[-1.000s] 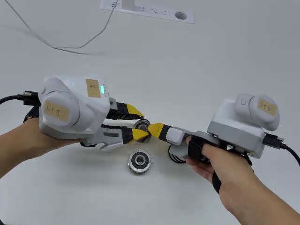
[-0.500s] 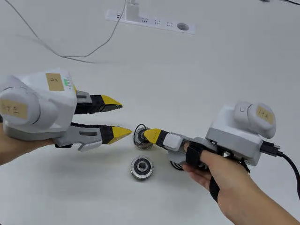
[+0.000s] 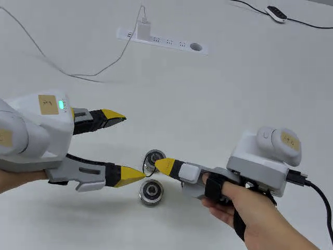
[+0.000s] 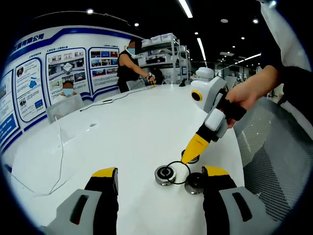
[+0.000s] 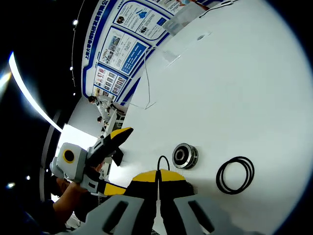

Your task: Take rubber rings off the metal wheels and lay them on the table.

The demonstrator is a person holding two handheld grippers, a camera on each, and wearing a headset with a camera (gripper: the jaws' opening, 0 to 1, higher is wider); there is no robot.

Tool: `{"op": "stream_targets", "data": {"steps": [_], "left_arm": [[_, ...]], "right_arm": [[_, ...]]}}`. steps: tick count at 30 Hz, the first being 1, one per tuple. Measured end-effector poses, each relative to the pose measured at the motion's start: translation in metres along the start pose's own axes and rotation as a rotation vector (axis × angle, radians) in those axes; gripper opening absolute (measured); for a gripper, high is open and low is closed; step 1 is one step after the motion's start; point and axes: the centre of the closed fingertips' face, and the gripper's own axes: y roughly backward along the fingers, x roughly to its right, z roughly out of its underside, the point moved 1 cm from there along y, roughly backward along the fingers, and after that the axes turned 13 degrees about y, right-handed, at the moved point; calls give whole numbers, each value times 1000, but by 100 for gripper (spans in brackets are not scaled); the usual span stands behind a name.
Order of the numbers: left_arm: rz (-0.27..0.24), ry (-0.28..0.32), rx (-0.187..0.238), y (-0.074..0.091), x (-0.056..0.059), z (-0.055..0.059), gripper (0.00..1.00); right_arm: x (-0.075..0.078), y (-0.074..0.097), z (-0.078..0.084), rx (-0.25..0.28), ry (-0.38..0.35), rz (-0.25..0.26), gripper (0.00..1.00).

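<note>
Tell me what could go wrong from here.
1. The right tool pinches the rubber ring, which seems caught on the wheel. The left tool is open and off that wheel, so pulling may drag it.
2. The thin ring may slip from the shut tips.

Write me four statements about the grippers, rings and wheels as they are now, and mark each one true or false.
1. The left gripper has its jaws wide apart and holds nothing. True.
2. The right gripper is open and empty. False: its jaws are shut on a thin black rubber ring.
3. Loose rings lie flat on the table. True.
4. A power strip sits between the two wheels. False: the power strip lies at the far side of the table, beyond both grippers.
</note>
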Motion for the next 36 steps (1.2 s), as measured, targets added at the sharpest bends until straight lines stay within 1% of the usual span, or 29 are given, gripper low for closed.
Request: {"op": "stream_targets", "data": {"steps": [2, 4, 7, 12, 15, 17, 20, 22, 23, 27, 32, 35, 36], "left_arm": [[-2, 4, 10, 3, 2, -3, 75], [-2, 14, 33, 6, 4, -8, 80], [-8, 16, 49, 12, 7, -11, 82], [-18, 16, 51, 19, 12, -10, 85], [-26, 20, 53, 22, 14, -8, 86], [-31, 37, 64, 24, 15, -6, 87], [-35, 38, 57, 27, 19, -4, 87], [-36, 33, 57, 29, 21, -4, 88], [-38, 35, 61, 30, 22, -5, 88], [-48, 42, 70, 34, 22, -7, 88], [-52, 41, 65, 37, 26, -5, 87], [-55, 44, 64, 38, 27, -3, 87], [-57, 46, 62, 39, 28, -2, 87]], "right_arm": [[0, 6, 1, 0, 0, 0, 1], [-1, 11, 2, 1, -1, 2, 1], [1, 18, 0, 11, -4, 5, 1], [6, 29, -4, 34, -10, 20, 1], [15, 35, -6, 50, -28, 36, 1], [22, 38, -7, 61, -43, 57, 1], [32, 44, -7, 78, -72, 77, 1], [40, 47, -5, 83, -91, 91, 1], [45, 49, -3, 83, -98, 106, 1], [55, 53, 3, 91, -131, 128, 1], [70, 55, 12, 85, -142, 177, 1], [79, 56, 13, 87, -128, 217, 2], [81, 56, 14, 85, -113, 229, 2]]}}
